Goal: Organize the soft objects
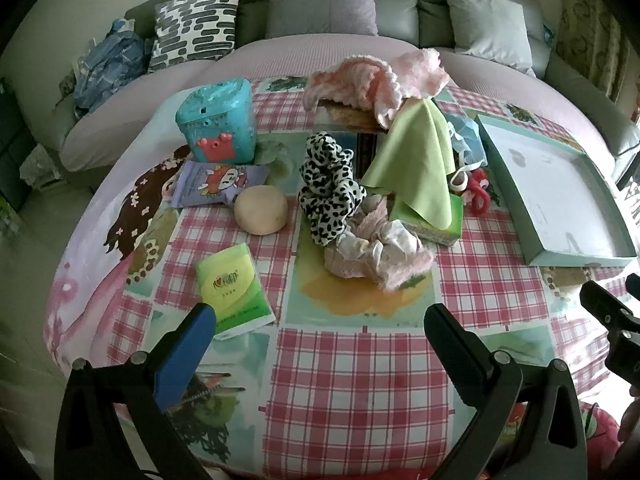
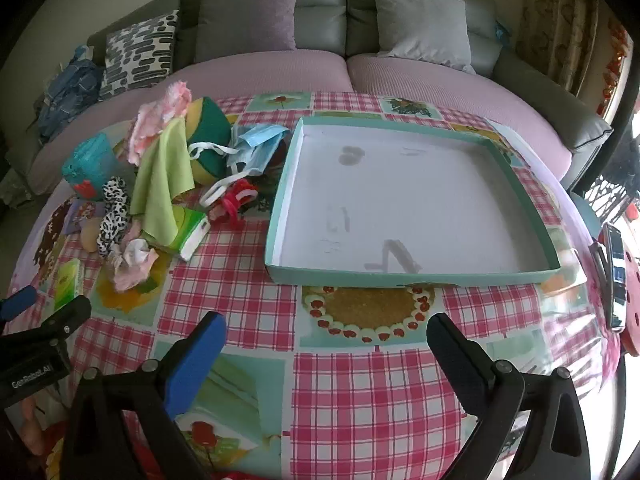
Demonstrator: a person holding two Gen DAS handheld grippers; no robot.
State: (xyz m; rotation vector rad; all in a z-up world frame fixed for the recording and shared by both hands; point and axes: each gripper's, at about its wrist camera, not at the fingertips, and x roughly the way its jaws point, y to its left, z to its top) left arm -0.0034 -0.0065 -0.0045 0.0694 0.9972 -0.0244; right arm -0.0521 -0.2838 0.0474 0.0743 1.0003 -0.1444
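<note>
Left wrist view: your left gripper and right gripper gape empty over the checked tablecloth (grey sofa behind).

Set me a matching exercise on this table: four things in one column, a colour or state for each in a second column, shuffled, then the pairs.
1. scrunchie
2. cloth
3. tray
4. round container

A. teal with a red crab
B. empty
C. black and white spots
D. light green, draped over the pile

Pairs: 1-C, 2-D, 3-B, 4-A
</note>
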